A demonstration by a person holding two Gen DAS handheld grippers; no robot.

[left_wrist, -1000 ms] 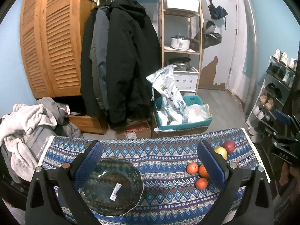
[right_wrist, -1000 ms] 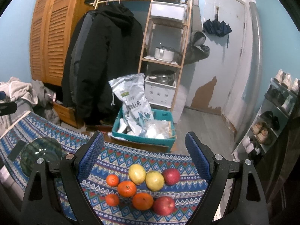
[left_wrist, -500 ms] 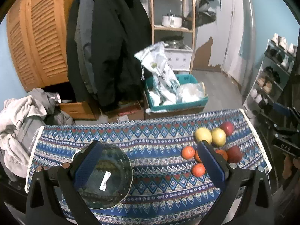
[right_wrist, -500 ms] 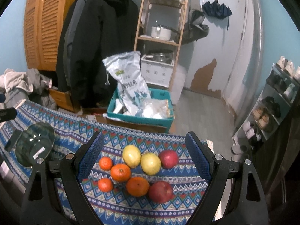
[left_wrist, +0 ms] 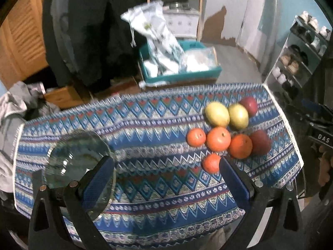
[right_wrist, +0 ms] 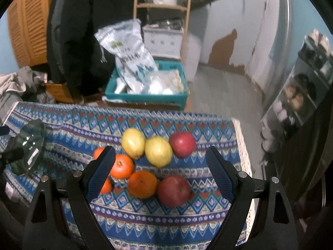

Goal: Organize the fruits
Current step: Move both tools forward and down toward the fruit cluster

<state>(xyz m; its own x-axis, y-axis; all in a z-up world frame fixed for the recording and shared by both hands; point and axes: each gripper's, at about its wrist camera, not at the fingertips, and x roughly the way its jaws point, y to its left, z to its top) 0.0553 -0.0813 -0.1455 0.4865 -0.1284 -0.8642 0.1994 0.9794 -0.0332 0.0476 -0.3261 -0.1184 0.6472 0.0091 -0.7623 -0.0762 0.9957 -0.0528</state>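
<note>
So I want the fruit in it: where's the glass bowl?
The glass bowl sits on the patterned cloth, left in both views, apart from the fruit pile.

right tool [right_wrist: 160, 162] spread wide | over fruits [right_wrist: 145, 162] | glass bowl [right_wrist: 27, 145] far left

Your two grippers: black frames, blue pads.
Left gripper [left_wrist: 166, 166] and right gripper [right_wrist: 160, 158] each show textured blue fingertips [right_wrist: 102, 168], silver screws behind them, triangular cutouts lower down in each arm.
</note>
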